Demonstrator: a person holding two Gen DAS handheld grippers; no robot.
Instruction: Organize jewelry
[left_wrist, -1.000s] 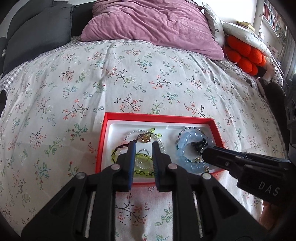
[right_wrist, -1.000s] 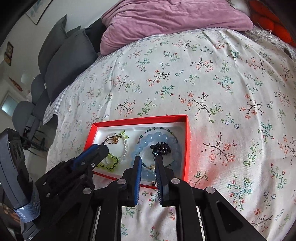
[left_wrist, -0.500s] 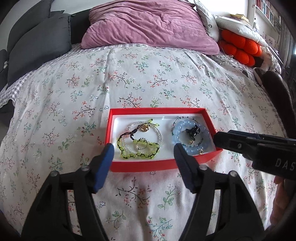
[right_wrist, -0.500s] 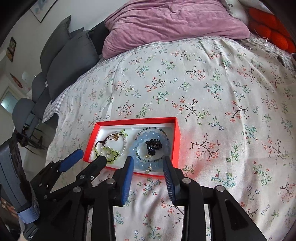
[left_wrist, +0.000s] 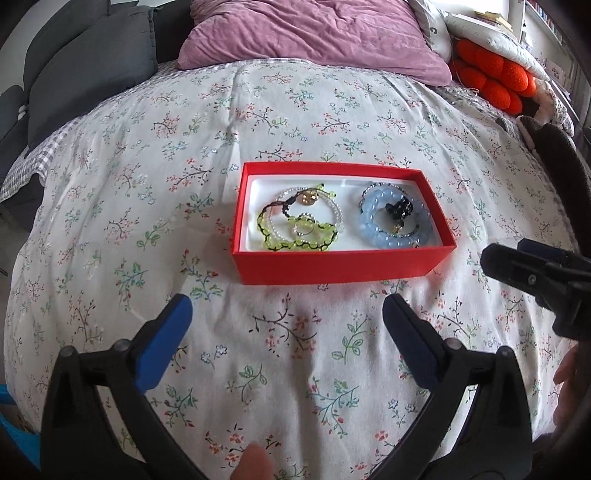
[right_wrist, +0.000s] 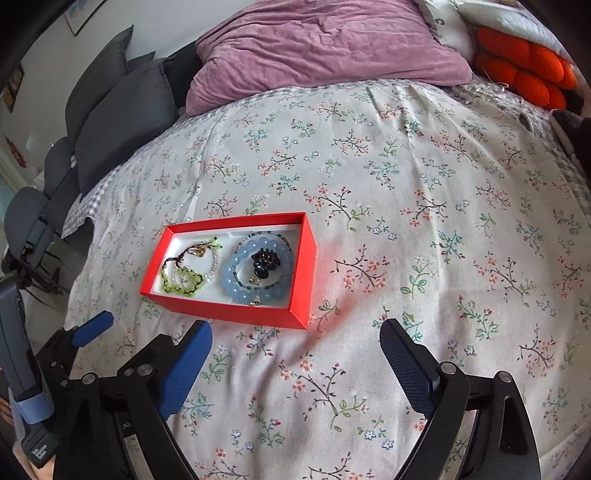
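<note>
Hovering just short of the red box (left_wrist: 343, 264), we hold both grippers empty over the floral bedspread (left_wrist: 295, 110). Our left gripper (left_wrist: 286, 328) has its blue pads spread wide, nothing between them, aimed squarely at the near wall of the box. Our right gripper (right_wrist: 295, 345) is equally wide and empty, angled in from the right so the box sits ahead and to its left.

The jewelry lies inside the box in 2 groups, which we judge to be the sorting itself: on the left, a lime-green beaded bracelet (left_wrist: 295, 242) tangled with a clear beaded bracelet (left_wrist: 334, 210) and a small gold charm (left_wrist: 309, 198); on the right, a pale blue beaded bracelet (left_wrist: 397, 225) ringed around a black clip-like piece (left_wrist: 399, 207). Nothing loose shows on the bedspread near the box.

Both tools sit low and level, near each other, tips apart from the box. We judge the organizing nearly or fully done.
</note>
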